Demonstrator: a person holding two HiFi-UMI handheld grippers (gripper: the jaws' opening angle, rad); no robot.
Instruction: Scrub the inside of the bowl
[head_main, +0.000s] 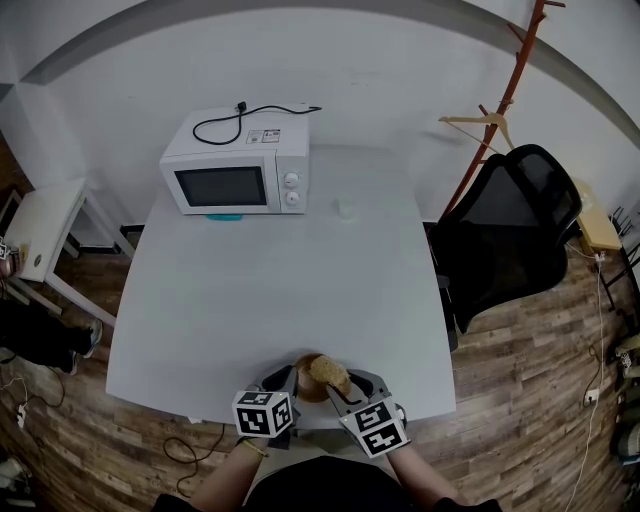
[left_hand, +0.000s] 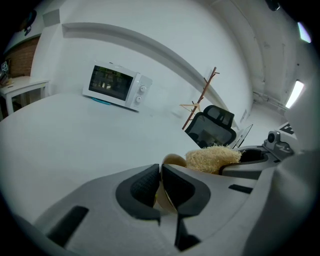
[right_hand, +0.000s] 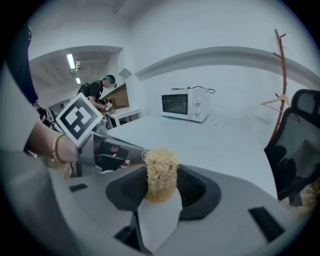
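Observation:
A small tan bowl (head_main: 303, 387) sits at the near edge of the white table (head_main: 270, 290), between the two grippers. My left gripper (head_main: 285, 381) is shut on its rim; in the left gripper view the thin rim (left_hand: 172, 161) runs between the closed pads (left_hand: 145, 185). My right gripper (head_main: 338, 388) is shut on a straw-coloured loofah scrubber (head_main: 328, 373), which rests over the bowl. The scrubber (right_hand: 160, 170) stands up between the right gripper's (right_hand: 161, 182) pads. Most of the bowl's inside is hidden by it.
A white microwave (head_main: 240, 175) stands at the table's far left, a small pale object (head_main: 346, 208) beside it. A black office chair (head_main: 510, 230) and a wooden coat stand (head_main: 500, 110) are to the right. A white side table (head_main: 40, 230) is on the left.

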